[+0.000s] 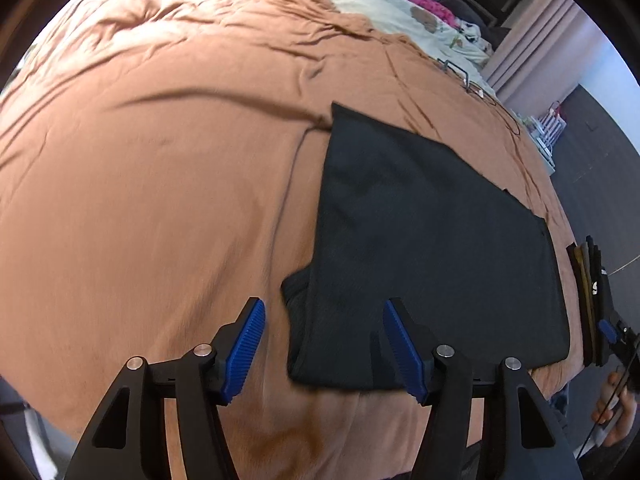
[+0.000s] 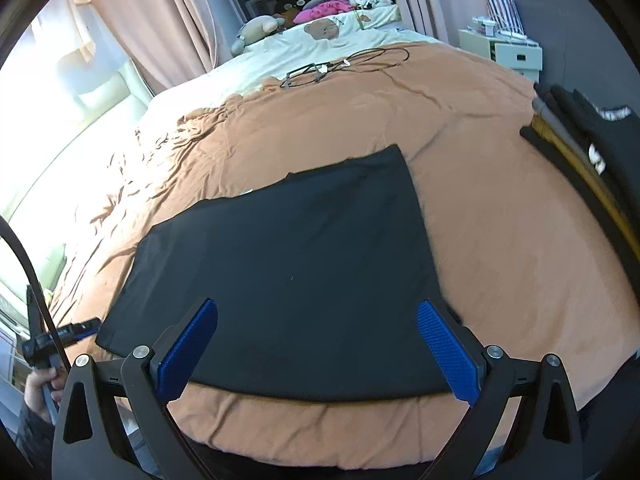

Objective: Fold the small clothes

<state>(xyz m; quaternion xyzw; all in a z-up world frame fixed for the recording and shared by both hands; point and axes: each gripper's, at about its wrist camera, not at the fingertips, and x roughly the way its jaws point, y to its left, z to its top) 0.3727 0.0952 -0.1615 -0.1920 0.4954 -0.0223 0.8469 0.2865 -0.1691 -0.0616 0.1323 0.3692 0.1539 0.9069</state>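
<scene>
Blue-padded jaws of the left hand-held gripper [image 1: 324, 344] stood apart above the near left corner of a dark folded garment [image 1: 420, 248], the pads clear of the cloth with nothing clamped between them. The right hand-held gripper [image 2: 318, 344] hung over the garment's near edge, its jaws spread wide and likewise released, holding nothing. The garment [image 2: 288, 280] lay flat on a rust-orange bedspread [image 2: 500, 240] covering the bed, close to the near edge. Just right of the garment sat a stack of folded dark clothes [image 2: 580, 152], near the bed's right side. Beyond the garment, a black cable and small metal frame [image 2: 320, 70] rested on the bedspread. Farther back, past the garment, lay a cream sheet with a bear print [image 2: 324, 30], plush toys [image 2: 260, 28] and pink curtains [image 2: 168, 12].
</scene>
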